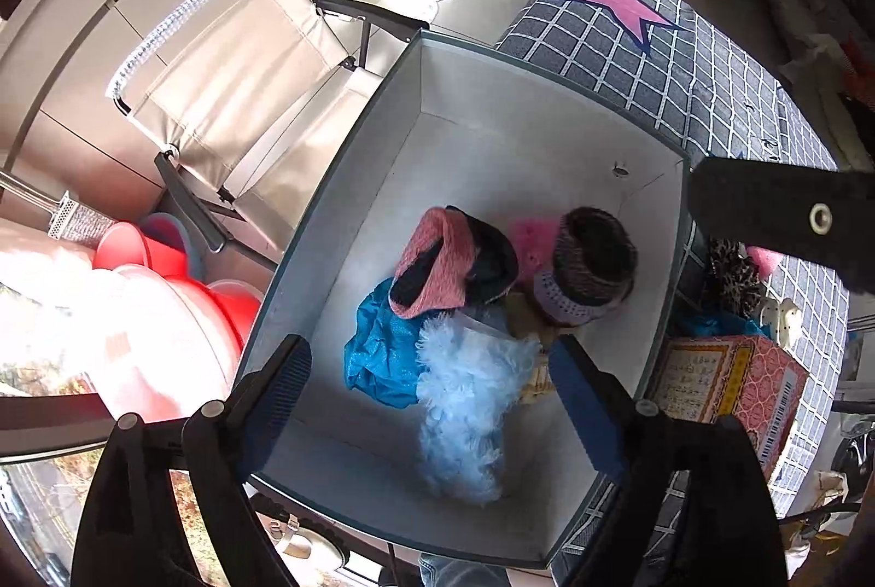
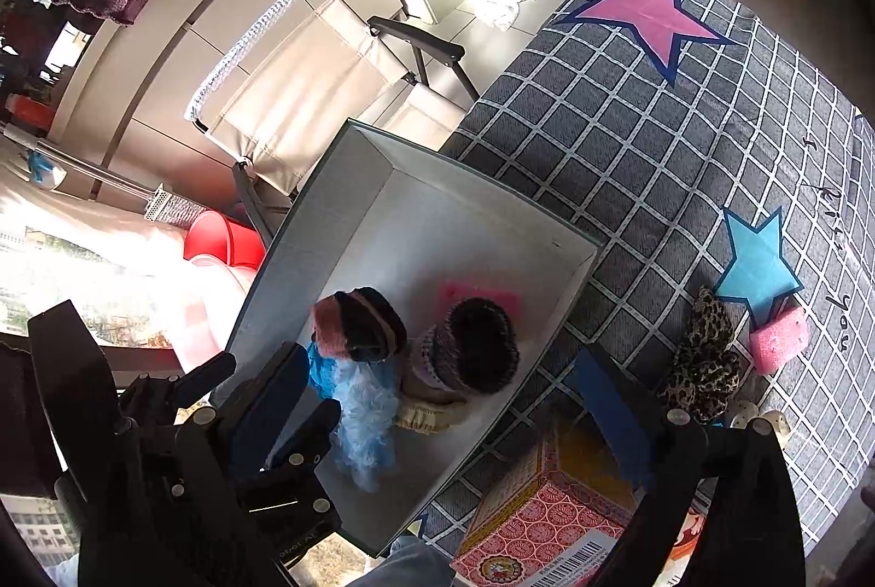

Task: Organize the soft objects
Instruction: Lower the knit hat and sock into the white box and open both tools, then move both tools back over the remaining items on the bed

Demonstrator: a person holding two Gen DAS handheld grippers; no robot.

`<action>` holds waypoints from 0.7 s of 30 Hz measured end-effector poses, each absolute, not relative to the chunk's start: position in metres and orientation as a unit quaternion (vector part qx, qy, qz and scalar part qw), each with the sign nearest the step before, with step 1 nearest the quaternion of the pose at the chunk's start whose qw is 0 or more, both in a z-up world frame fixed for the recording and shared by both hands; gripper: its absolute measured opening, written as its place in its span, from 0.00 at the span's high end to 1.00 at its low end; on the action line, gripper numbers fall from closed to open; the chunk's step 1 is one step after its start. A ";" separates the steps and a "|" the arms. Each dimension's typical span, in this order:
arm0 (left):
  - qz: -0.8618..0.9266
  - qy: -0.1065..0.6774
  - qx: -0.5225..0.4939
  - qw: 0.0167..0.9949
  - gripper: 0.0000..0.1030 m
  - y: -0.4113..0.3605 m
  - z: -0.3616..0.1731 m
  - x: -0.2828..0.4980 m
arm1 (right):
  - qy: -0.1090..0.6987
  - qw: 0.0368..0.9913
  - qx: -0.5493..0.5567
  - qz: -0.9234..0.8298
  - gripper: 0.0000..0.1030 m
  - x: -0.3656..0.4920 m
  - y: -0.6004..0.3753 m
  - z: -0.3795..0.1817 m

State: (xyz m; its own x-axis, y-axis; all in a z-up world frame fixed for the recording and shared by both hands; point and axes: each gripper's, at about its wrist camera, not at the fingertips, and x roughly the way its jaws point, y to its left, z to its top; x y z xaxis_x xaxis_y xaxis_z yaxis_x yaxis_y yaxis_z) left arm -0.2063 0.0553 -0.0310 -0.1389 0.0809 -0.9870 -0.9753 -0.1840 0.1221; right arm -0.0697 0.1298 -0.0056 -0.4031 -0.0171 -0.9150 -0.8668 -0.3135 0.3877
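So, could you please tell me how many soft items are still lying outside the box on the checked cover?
2: a leopard-print cloth and a pink sponge beside it, right of the box. More may be hidden.

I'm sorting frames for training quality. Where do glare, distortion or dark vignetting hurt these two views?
Left wrist view: sunlight blows out the left edge beside the red tubs; the grey box rim bows from fisheye; corners black. Right wrist view: similar washed-out window glare at left; the checked cover grid curves strongly; the box interior stays evenly lit, with the fluffy blue piece sharp.
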 end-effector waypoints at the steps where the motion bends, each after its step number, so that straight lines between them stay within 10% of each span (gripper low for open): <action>1: 0.598 0.457 -0.488 0.442 0.00 0.055 -0.031 -0.208 | 0.494 0.318 -0.445 0.676 0.03 -0.068 0.130 -0.004; 21: 0.582 0.449 -0.493 0.466 0.00 0.060 -0.020 -0.188 | 0.408 0.376 -0.466 0.689 0.01 -0.047 0.121 0.023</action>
State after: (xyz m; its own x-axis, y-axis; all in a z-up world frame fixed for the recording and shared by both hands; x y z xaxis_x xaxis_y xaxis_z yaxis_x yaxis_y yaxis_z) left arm -0.1882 0.0597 -0.0201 -0.0798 0.0999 -0.9918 -0.9847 -0.1625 0.0628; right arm -0.0469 0.1207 0.0225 -0.2816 0.1380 -0.9496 -0.8989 -0.3840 0.2108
